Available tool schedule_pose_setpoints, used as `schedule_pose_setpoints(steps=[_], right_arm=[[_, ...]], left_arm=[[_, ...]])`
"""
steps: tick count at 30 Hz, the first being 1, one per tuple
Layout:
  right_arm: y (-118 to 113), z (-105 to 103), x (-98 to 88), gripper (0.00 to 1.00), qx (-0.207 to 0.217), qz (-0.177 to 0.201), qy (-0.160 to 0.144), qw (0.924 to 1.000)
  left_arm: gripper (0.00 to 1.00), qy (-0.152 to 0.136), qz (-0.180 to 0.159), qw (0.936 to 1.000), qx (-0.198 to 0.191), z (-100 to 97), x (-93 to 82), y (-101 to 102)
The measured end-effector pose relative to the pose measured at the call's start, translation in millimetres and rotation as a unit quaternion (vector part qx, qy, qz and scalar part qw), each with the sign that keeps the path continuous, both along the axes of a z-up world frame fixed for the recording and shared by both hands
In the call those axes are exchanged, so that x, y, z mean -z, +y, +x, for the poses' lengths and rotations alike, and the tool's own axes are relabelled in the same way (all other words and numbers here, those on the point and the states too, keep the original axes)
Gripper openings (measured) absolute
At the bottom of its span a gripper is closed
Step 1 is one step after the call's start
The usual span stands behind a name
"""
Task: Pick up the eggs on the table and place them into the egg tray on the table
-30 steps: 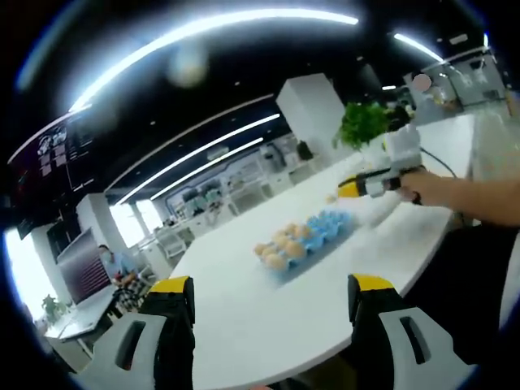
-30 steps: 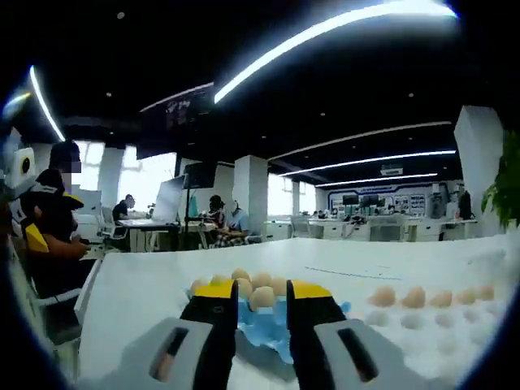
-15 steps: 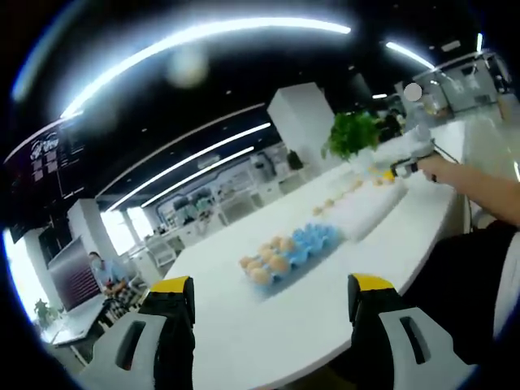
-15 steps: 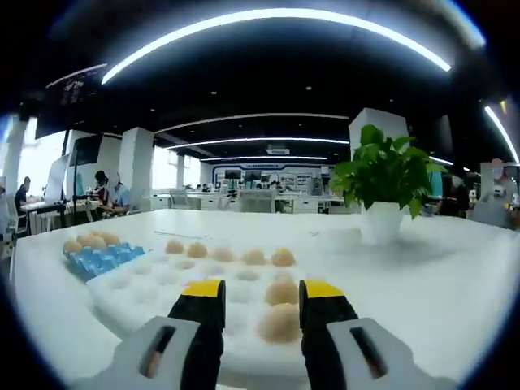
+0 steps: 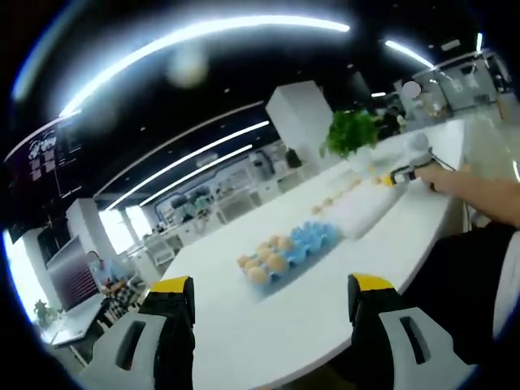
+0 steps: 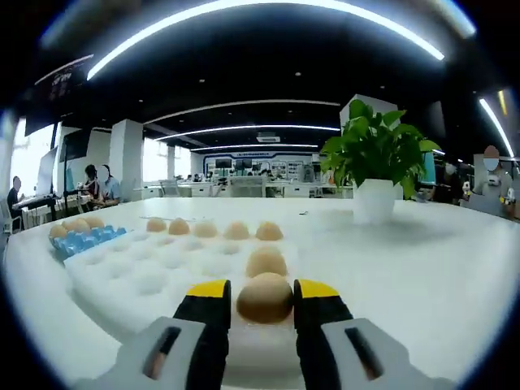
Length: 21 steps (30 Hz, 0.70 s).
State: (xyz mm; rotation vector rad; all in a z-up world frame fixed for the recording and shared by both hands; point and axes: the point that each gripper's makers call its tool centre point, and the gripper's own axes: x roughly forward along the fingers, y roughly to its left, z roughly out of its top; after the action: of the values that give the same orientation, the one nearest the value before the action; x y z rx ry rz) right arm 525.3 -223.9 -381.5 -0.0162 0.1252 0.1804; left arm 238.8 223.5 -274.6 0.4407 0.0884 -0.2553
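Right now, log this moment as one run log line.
stage: reaching for egg | right gripper: open, jaws either side of nearest egg on white foam pad | left gripper: open, idle | blue egg tray: partly filled

left gripper [image 5: 272,302]: two pale grey jaws, each with a slotted cut-out and a yellow tip edged in black
right gripper [image 6: 262,299]: the same build, grey jaws with oblong slots and yellow-and-black tips
right gripper from the left gripper view [image 5: 400,174]: small with distance, a yellow tip on a pale body
clothing: a dark garment [image 5: 471,284] at the right edge of the left gripper view
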Motion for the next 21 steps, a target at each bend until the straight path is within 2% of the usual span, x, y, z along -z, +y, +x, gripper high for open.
schedule_pose_setpoints(steps=[2,3,4,7,10,12,17,18,19,20,21], right_arm=[[-8.3,8.2,-0.6,0.29,0.0,0.001,0.005,1.0],[-1.8,-6.7,-3.3,0.28,0.004,0.011,0.005,0.9999],[-0.7,-7.8,-3.8,0.28,0.003,0.01,0.001,0.9999],[1.9,-14.0,-14.0,0.28,0.008,-0.004,-0.026,0.9996],[18.9,-28.2,-45.9,0.28,-0.009,0.02,-0.075,0.9969],[25.7,-31.4,-54.1,0.28,-0.02,0.009,-0.085,0.9961],[40.6,-32.9,-33.5,0.29,-0.027,-0.01,-0.061,0.9977],[36.1,-29.7,-38.0,0.29,-0.023,0.0,-0.094,0.9953],[33.6,-34.3,-29.6,0.29,-0.013,0.02,-0.069,0.9973],[33.3,-35.0,-33.0,0.29,-0.015,0.016,-0.08,0.9966],[35.4,-35.3,-32.2,0.29,-0.018,0.02,-0.078,0.9966]], left_arm=[[0.79,0.0,0.001,1.0,0.002,-0.2,-0.1,-1.3],[0.79,-0.001,0.0,1.0,0.003,-0.3,-0.5,-2.5],[0.79,-0.001,0.0,1.0,0.004,-0.4,-0.7,-3.1],[0.79,-0.001,0.001,1.0,0.004,-0.7,-1.3,-3.7],[0.79,-0.002,0.0,1.0,0.0,0.0,-1.9,-2.0],[0.79,-0.001,0.001,1.0,-0.001,0.4,-1.3,-1.3],[0.79,0.0,0.001,1.0,0.0,-0.2,-0.4,-1.5],[0.79,-0.001,0.0,1.0,0.001,-0.8,-0.7,-1.7],[0.79,-0.002,0.0,1.0,0.0,-1.6,-1.5,-1.2],[0.79,-0.003,-0.001,1.0,0.0,-1.9,-1.9,-0.7],[0.79,-0.003,-0.001,1.0,-0.002,-1.7,-2.0,-0.1]])
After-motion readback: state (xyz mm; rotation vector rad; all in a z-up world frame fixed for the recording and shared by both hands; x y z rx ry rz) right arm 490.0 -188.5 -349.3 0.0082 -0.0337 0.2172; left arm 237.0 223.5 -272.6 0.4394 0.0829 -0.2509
